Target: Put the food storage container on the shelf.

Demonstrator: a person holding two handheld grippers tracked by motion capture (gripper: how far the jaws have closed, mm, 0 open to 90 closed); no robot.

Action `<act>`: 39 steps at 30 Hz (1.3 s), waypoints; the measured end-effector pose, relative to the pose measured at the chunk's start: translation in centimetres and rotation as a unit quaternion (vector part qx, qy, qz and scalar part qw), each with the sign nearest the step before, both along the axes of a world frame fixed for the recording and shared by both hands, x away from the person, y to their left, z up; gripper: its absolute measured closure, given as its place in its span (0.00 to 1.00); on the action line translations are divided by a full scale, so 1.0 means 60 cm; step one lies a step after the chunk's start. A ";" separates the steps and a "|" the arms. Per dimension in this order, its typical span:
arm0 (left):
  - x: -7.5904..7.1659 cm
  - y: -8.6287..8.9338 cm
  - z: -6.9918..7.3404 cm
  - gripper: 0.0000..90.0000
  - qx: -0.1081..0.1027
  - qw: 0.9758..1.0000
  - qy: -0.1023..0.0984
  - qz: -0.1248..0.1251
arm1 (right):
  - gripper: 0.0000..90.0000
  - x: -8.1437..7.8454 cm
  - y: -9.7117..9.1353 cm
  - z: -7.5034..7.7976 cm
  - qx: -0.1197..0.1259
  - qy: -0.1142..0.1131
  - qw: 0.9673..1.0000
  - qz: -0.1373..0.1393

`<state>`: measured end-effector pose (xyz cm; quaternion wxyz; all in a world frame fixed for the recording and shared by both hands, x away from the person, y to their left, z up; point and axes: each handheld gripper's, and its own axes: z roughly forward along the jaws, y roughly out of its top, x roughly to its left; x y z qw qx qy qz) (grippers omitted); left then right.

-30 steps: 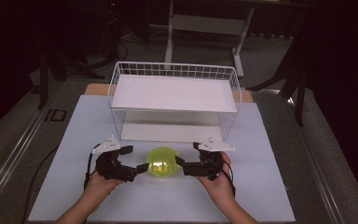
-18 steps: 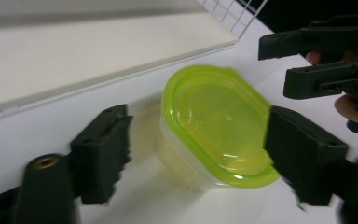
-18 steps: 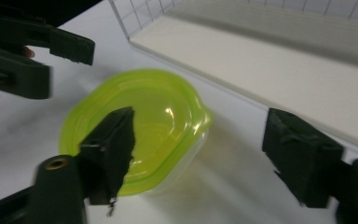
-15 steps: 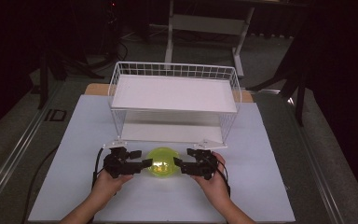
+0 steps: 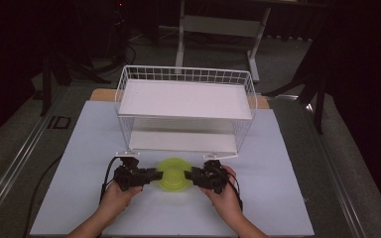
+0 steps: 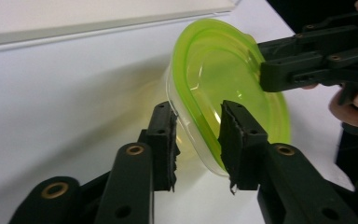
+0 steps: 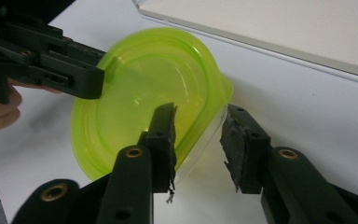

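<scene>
Lime-green lid [image 5: 173,173] on a clear plastic container, sitting on the white tabletop [image 5: 287,198] just in front of the wire rack [image 5: 186,111], between the two tongs. High view: left tongs [image 5: 154,175] come in from the left side of the container, right tongs [image 5: 190,175] from the right side, both low to the surface and pointing at each other across it. A hand [image 5: 116,197] grips the left tool; the other hand [image 5: 225,197] grips the right tool.

Left gripper view: left tongs [image 6: 196,140] parted to a narrow gap, straddling the near edge of the container [image 6: 223,79], one jaw outside the clear wall, the other over the green lid. Pads [image 6: 233,135] look close to the rim; actual contact cannot be told. Opposite tool reaches the far rim at upper right.

Right gripper view: right tongs [image 7: 196,144] likewise set narrow, astride the rim of the container [image 7: 144,84], one jaw over the lid, one outside. Whether they press it, cannot tell. Container appears tilted in both gripper views.

Rack: white wire, two flat white shelves, both bare. Black cable trails from the left tool.
</scene>
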<state>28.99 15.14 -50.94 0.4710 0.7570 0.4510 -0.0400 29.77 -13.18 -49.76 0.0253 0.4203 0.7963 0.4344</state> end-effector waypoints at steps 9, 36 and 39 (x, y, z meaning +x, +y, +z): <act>-0.029 -0.018 0.017 0.83 0.029 1.000 -0.008 0.002 | 0.82 -0.009 -0.011 0.003 0.021 0.026 0.999 0.003; 0.031 -0.041 0.055 0.91 0.014 0.994 -0.098 0.041 | 0.87 0.042 -0.017 0.069 0.013 -0.033 0.997 -0.068; 0.042 -0.041 0.049 0.91 0.013 0.994 -0.097 0.039 | 0.87 0.050 -0.016 0.065 0.010 -0.029 0.997 -0.074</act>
